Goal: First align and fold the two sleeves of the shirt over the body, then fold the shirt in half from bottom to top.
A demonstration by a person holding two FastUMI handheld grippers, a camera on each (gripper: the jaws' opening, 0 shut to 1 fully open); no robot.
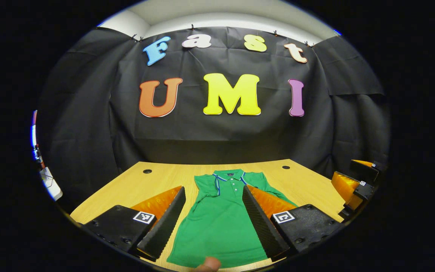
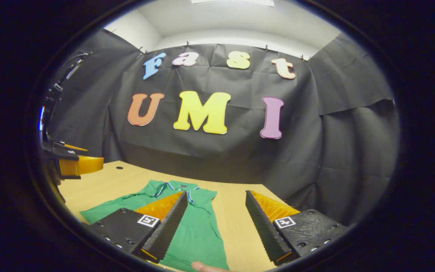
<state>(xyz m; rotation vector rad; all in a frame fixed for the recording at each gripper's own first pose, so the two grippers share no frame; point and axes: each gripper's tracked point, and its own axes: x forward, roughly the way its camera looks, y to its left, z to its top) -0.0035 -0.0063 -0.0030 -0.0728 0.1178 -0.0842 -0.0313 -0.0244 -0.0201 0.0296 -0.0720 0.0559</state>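
A green polo shirt (image 1: 217, 223) with a blue-and-white trimmed collar lies flat on the wooden table (image 1: 127, 189), collar at the far end. My left gripper (image 1: 213, 192) hangs open above the table, its fingers straddling the shirt's body without touching it. In the right gripper view the same shirt (image 2: 198, 234) lies to the left, and my right gripper (image 2: 215, 196) is open above the shirt's right edge and the bare table (image 2: 236, 226). The right gripper (image 1: 357, 185) appears at the far right of the left gripper view, and the left gripper (image 2: 70, 160) at the left edge of the right gripper view.
A fingertip (image 1: 208, 263) shows at the near edge of the shirt, and also a fingertip (image 2: 202, 267) in the right gripper view. Two dark holes (image 1: 147, 171) sit near the table's far edge. The black cloth wall stands close behind the table.
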